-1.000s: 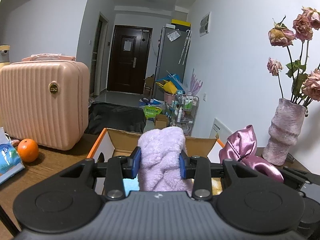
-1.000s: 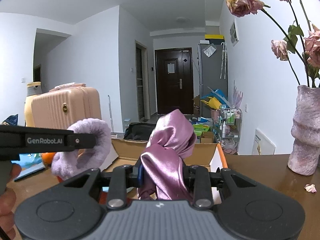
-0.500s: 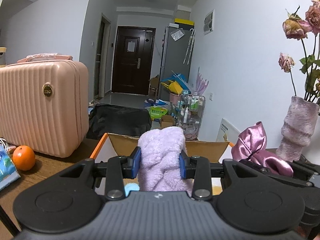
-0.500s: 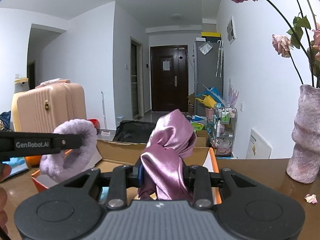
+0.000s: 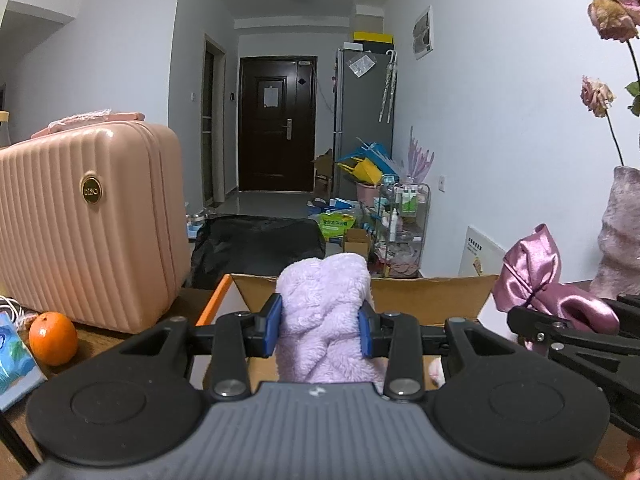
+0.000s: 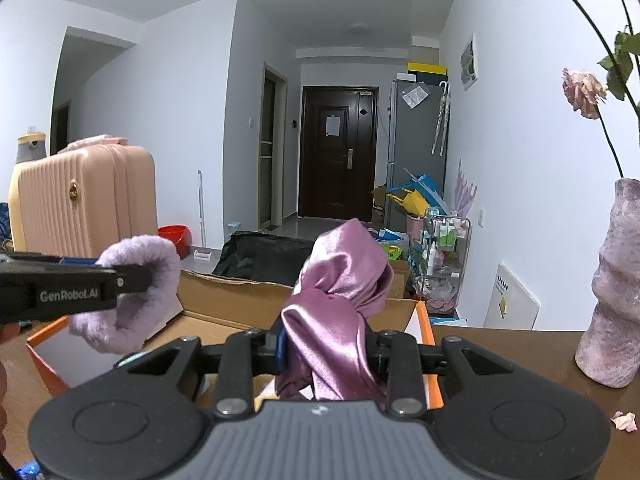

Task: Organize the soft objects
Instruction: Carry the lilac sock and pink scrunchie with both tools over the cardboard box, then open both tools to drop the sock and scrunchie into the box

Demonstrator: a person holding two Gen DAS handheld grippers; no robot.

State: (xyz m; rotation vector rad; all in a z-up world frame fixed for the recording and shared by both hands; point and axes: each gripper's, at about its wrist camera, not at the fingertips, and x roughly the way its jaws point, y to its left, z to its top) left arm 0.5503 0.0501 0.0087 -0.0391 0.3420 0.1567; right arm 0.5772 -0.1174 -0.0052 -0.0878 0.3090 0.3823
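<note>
1. Left claw (image 5: 320, 330) clamped on lilac fluffy scrunchie (image 5: 325, 312), held above open cardboard box (image 5: 432, 294).
2. Right claw (image 6: 326, 346) clamped on pink satin scrunchie (image 6: 340, 280), over same box, beside the left.
3. Box rests on wooden surface (image 6: 520, 360).

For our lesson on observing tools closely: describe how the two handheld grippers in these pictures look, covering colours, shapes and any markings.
The left gripper has a ribbed dark grey body, two round black discs, black linkage bars with silver screws and blue pads on its fingers. Seen side-on from the right wrist, it bears the white lettering "GenRobot.AI". The right gripper has the same build; one blue pad shows. No cables or sleeves are visible.
</note>
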